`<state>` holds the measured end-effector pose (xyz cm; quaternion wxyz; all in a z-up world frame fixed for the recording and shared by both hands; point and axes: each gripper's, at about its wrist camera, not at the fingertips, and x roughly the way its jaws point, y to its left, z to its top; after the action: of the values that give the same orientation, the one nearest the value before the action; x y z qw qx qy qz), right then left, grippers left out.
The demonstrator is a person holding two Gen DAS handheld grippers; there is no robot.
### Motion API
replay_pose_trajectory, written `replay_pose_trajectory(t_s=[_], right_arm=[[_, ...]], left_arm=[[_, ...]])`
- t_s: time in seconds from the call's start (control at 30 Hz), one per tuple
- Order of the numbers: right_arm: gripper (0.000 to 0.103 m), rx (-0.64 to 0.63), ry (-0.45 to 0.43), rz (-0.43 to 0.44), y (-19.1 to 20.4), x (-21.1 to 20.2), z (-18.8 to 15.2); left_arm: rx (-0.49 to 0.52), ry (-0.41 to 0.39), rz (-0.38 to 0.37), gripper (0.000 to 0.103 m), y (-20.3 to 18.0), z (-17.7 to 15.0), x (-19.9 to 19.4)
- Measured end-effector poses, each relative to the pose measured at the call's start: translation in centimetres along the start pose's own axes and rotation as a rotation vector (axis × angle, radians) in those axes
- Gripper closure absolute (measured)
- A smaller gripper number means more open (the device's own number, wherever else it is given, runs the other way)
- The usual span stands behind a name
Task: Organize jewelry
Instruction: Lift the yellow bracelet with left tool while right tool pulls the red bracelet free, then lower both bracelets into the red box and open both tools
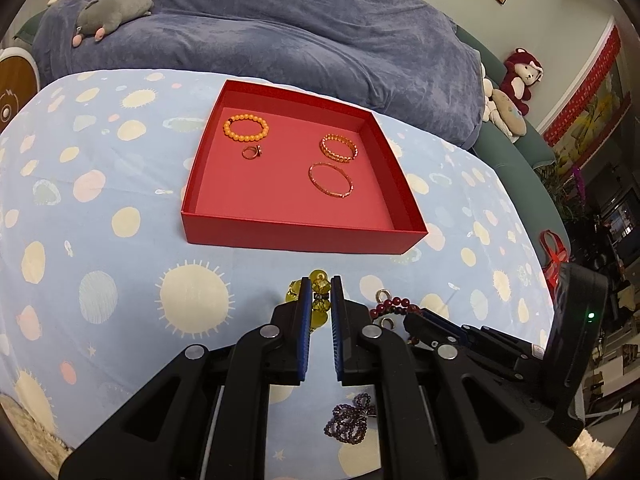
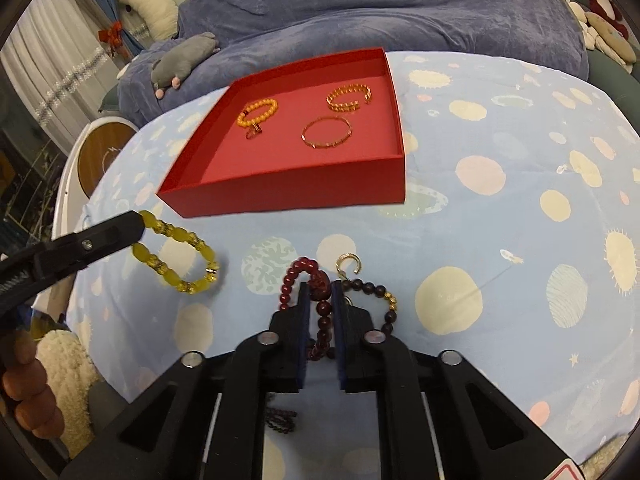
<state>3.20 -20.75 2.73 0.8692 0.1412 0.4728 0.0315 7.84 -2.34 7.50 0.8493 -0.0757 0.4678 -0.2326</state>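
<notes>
yellow bracelet (image 2: 176,256) in left tongs (image 1: 321,289)

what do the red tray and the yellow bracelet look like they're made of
Red tray: looks like matte cardboard or paperboard, with thin, flat walls, crisp folded corners and no gloss.

Yellow bracelet: chunky translucent beads, likely glass, resin or polished stone, since light glows through them, with small metallic spacers between. The left hand-held gripper pinches it.
</notes>
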Motion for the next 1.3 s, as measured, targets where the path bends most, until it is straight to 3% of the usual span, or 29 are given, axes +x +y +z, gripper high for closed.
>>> replay_pose_trajectory(t_s=[0.13,0.33,0.43,0.57,0.7,0.77,0.83,0.93,1.13,1.3], right_arm=[[0.095,-0.01,-0.068,0.05,1.5,-2.3,2.6],[0.095,-0.042,-0.157,0.118,3.2,-3.6,8.7],[0.095,-0.03,-0.172,0.146,3.5,-2.6,11.4],[0.095,-0.028,-0.14,0.132,3.2,0.8,13.2],[0.092,0.011,-0.067,0.083,1.6,4.9,13.2],[0.087,0.024,-0.048,0.045,0.7,5.8,13.0],[0.067,0.017,-0.069,-0.011,0.0,5.4,12.8],[0.049,0.005,-0.136,-0.058,-0.6,3.2,12.7],[0.047,-0.013,-0.184,-0.073,-0.6,-0.3,11.4],[0.047,-0.015,-0.164,-0.073,-0.3,-2.0,8.1]], left_arm=[[0.014,-0.037,-0.027,0.094,-0.7,1.9,-1.0],[0.033,-0.128,-0.066,0.094,-1.7,7.3,-1.9],[0.04,-0.161,-0.073,0.094,-1.9,9.8,-1.0],[0.023,-0.136,-0.073,0.094,-0.9,11.3,2.2],[0.0,-0.075,-0.033,0.094,0.7,11.0,6.1],[-0.015,-0.053,-0.001,0.085,1.6,10.7,7.4],[-0.03,-0.057,0.063,0.058,2.2,10.3,7.6],[-0.027,-0.097,0.091,0.051,2.8,9.9,6.5],[0.025,-0.132,0.133,0.051,2.2,7.9,3.6],[0.052,-0.105,0.149,0.051,1.6,4.7,2.1]])
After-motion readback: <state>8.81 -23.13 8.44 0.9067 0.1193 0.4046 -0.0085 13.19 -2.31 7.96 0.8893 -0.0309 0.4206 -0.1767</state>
